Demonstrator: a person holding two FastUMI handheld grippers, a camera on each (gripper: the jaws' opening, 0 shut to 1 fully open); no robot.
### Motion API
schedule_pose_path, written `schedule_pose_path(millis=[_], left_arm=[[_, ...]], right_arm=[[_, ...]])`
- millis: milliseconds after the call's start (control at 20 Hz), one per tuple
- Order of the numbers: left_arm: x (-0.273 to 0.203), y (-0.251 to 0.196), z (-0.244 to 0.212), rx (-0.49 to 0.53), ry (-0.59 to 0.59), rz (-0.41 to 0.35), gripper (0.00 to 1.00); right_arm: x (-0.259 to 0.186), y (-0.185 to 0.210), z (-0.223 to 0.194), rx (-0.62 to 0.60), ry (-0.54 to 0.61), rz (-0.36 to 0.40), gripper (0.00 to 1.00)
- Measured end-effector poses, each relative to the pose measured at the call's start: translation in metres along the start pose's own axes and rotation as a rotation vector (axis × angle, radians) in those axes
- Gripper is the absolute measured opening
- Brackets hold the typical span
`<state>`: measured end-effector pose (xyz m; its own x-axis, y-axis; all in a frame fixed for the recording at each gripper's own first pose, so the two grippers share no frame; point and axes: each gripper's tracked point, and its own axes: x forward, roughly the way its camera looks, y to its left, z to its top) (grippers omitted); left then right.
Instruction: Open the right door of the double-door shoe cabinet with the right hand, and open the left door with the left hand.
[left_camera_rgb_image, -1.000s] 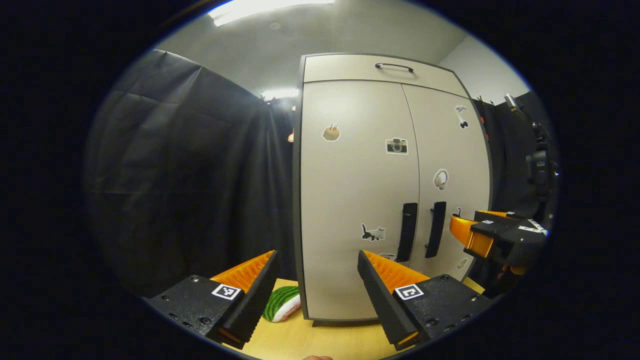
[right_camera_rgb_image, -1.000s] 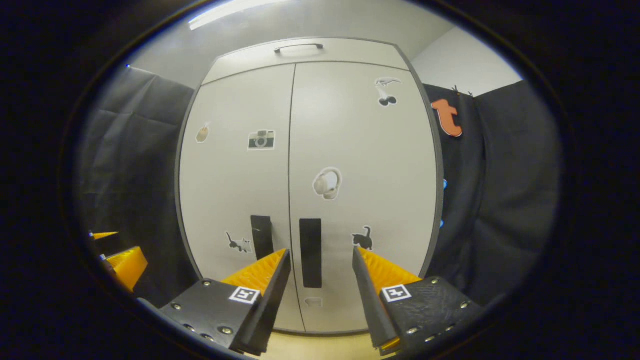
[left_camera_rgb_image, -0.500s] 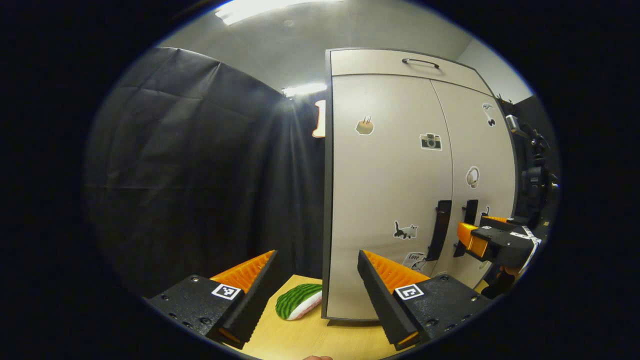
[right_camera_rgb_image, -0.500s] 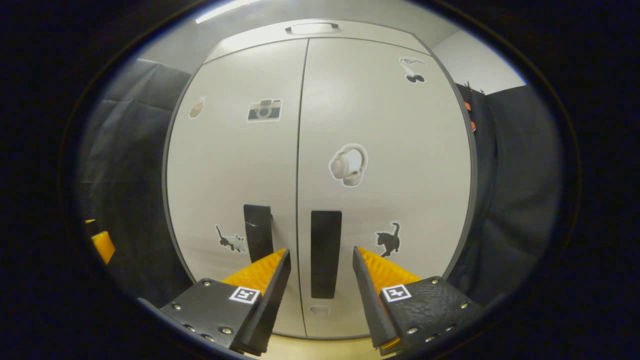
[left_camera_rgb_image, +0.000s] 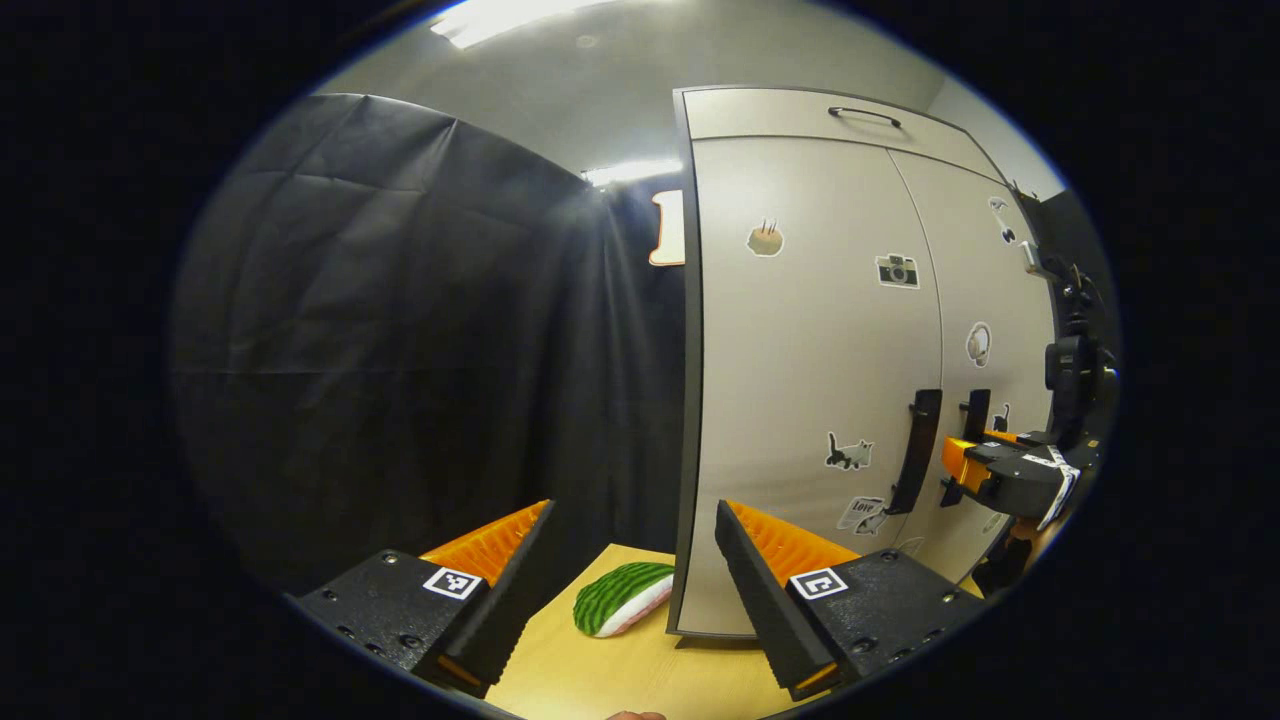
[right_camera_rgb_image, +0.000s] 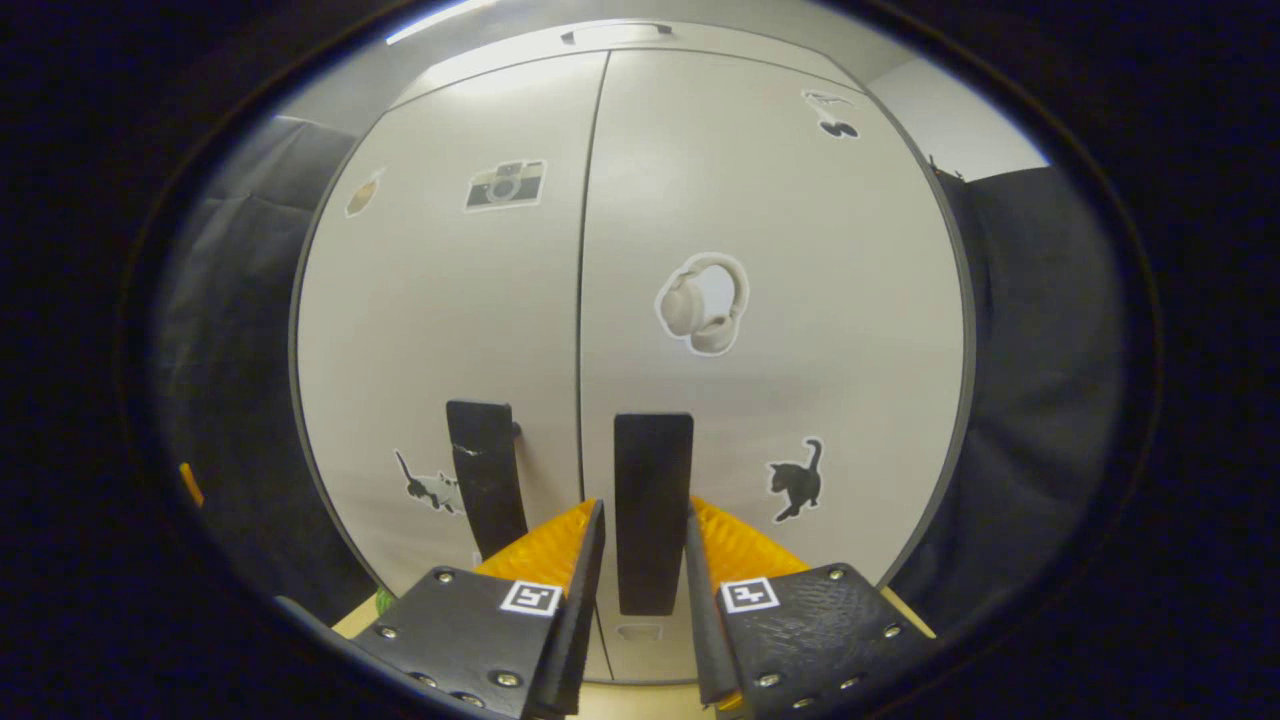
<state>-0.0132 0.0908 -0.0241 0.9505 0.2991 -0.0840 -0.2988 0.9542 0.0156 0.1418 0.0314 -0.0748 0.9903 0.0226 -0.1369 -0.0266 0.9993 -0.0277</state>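
The beige double-door shoe cabinet stands with its left door (left_camera_rgb_image: 800, 380) and right door (right_camera_rgb_image: 780, 250) closed. In the right gripper view, my right gripper (right_camera_rgb_image: 645, 502) straddles the right door's black vertical handle (right_camera_rgb_image: 652, 470). Its fingers are narrowed around the handle, with a thin gap on the left side. The left door's handle (right_camera_rgb_image: 485, 480) is just beside it. In the left gripper view, my left gripper (left_camera_rgb_image: 635, 560) is open and holds nothing. It hangs off the cabinet's left front corner, well away from the left handle (left_camera_rgb_image: 920, 450). The right gripper (left_camera_rgb_image: 960, 468) shows there at the right handle (left_camera_rgb_image: 975, 415).
A watermelon-slice toy (left_camera_rgb_image: 620, 597) lies on the wooden table (left_camera_rgb_image: 590, 680) by the cabinet's left foot. Above the doors is a drawer front with a small handle (left_camera_rgb_image: 865, 115). Black cloth walls hang on both sides, and a camera on a stand (left_camera_rgb_image: 1070, 360) is at the far right.
The right gripper has come closer to the cabinet and narrowed its fingers around the right handle. The left gripper has shifted or swung leftward, so the cabinet sits farther right in its view.
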Motion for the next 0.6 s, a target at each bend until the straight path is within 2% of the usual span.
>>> schedule_pose_path(millis=[100, 150, 200, 250, 300, 400, 450, 600], left_arm=[[-0.001, 0.006, -0.002, -0.003, 0.006, 0.013, 0.96], [-0.001, 0.009, -0.003, -0.004, 0.009, 0.017, 0.96], [-0.002, 0.011, -0.004, -0.006, 0.012, 0.021, 0.96], [-0.003, 0.014, -0.005, -0.009, 0.014, 0.024, 0.96], [-0.004, 0.015, -0.005, -0.011, 0.015, 0.026, 0.96], [-0.006, 0.017, -0.005, -0.017, 0.017, 0.026, 0.96], [-0.008, 0.017, -0.006, -0.017, 0.017, 0.023, 0.96], [-0.012, 0.016, -0.007, -0.014, 0.020, 0.013, 0.96]], right_arm=[[-0.008, -0.003, -0.002, -0.019, 0.007, -0.026, 0.43], [-0.026, 0.002, 0.005, 0.006, -0.008, -0.031, 0.25], [0.002, -0.003, -0.002, 0.004, -0.002, -0.036, 0.29], [0.005, -0.003, -0.001, -0.005, -0.007, -0.033, 0.29], [0.001, -0.003, -0.001, -0.001, -0.010, -0.032, 0.29], [0.002, -0.003, -0.002, 0.002, -0.008, -0.025, 0.18], [0.000, -0.003, -0.002, -0.001, -0.005, -0.023, 0.22], [-0.004, -0.003, -0.001, -0.005, -0.013, -0.007, 0.22]])
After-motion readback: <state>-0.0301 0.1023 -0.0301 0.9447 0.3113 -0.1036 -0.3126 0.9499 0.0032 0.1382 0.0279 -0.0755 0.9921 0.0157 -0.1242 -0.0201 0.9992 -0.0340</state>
